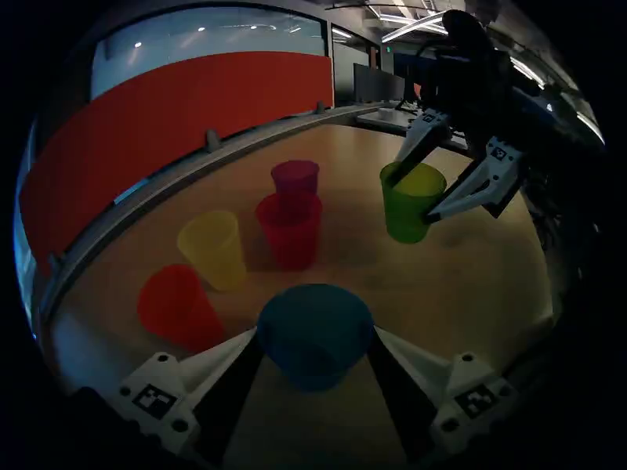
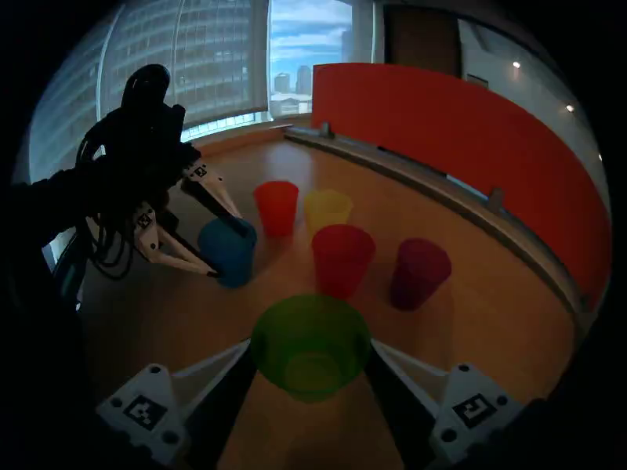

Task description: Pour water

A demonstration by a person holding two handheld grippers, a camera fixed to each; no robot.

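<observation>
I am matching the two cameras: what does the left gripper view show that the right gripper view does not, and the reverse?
Left gripper view: ceiling light strips, and the blue cup close up in the left gripper. Right gripper view: windows with city towers, and the green cup close up in the right gripper, its inside visible. Shared: both held cups, four standing cups, the red partition, the wooden table.

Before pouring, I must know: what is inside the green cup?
Through its open top, the green cup shows its bare round bottom; no solid thing lies in it. Clear water cannot be judged: the see-through wall and dim light hide any level.
</observation>
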